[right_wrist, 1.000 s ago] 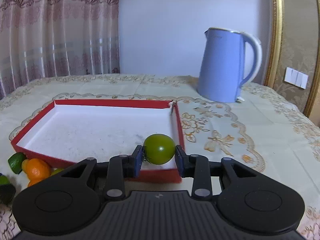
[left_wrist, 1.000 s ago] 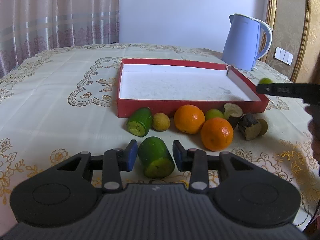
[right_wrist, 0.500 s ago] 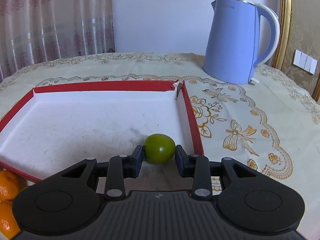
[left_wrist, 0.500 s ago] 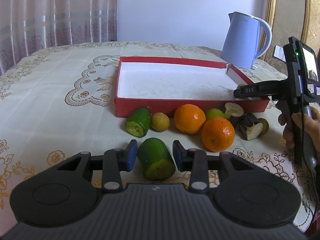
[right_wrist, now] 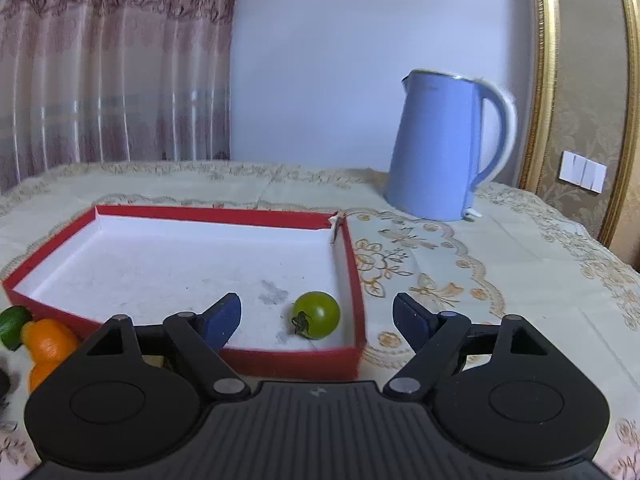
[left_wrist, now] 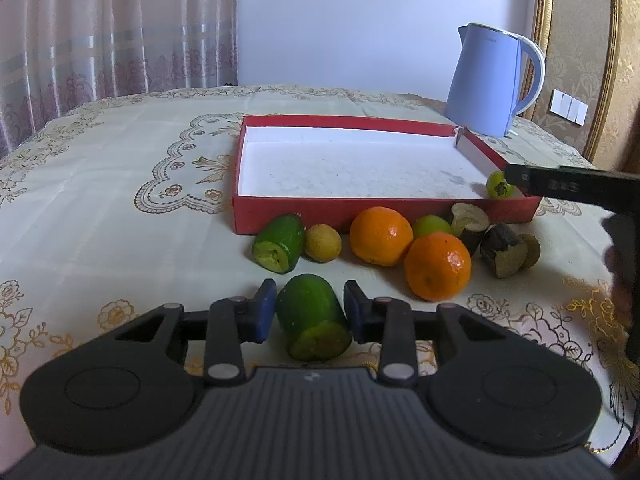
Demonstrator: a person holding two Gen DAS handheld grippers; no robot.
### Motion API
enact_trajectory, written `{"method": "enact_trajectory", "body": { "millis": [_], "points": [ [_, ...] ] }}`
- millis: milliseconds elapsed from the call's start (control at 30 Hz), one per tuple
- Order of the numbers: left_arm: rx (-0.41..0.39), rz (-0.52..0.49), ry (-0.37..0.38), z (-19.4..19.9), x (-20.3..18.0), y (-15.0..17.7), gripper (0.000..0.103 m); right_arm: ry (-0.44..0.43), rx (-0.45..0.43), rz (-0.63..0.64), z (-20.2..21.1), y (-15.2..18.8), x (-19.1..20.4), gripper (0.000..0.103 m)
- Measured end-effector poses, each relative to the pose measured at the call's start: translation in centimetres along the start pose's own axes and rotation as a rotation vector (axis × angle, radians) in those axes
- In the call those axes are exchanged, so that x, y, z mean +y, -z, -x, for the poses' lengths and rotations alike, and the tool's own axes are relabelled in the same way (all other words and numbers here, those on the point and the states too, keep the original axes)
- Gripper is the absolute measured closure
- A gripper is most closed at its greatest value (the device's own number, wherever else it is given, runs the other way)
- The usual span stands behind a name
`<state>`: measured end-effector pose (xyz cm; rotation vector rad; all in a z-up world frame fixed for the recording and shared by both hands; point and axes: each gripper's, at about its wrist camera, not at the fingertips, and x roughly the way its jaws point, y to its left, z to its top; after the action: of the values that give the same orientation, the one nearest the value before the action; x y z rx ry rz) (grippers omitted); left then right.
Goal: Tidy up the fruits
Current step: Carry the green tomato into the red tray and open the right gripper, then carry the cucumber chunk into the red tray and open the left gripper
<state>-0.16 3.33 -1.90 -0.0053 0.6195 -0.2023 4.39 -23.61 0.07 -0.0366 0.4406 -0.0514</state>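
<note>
My red box [right_wrist: 352, 256] holds just one fruit so far: the small green tomato [right_wrist: 316, 314] lies in its near right corner, my right gripper [right_wrist: 317, 317] opening with its fingers clear of it. The rest waits on the tablecloth [left_wrist: 120, 200] along the near wall (two oranges [left_wrist: 381, 235] among them), and my left gripper [left_wrist: 310, 311] is closing, fingers against a cut green fruit [left_wrist: 312, 320]

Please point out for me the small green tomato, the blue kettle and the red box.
small green tomato [right_wrist: 316, 315]: right wrist view, middle of its skin, lying inside the box.
blue kettle [right_wrist: 434, 148]: right wrist view, middle of its body.
red box [left_wrist: 360, 210]: left wrist view, outer face of its near wall.
</note>
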Motion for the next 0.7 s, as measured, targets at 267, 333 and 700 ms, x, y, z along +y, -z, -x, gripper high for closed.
{"method": "enact_trajectory", "body": {
  "millis": [267,333,700],
  "points": [
    [-0.016,-0.004,-0.008,0.9,-0.4,-0.2,0.072,0.033,0.057,-0.143,1.6,3.1,-3.7,0.020],
    [-0.020,-0.009,-0.010,1.1,-0.5,-0.2,0.072,0.024,0.088,-0.206,1.4,3.6,-4.9,0.019],
    [-0.022,-0.021,-0.024,1.4,-0.9,-0.4,0.073,0.045,0.159,-0.181,1.6,4.5,-4.8,0.019]
  ]
}}
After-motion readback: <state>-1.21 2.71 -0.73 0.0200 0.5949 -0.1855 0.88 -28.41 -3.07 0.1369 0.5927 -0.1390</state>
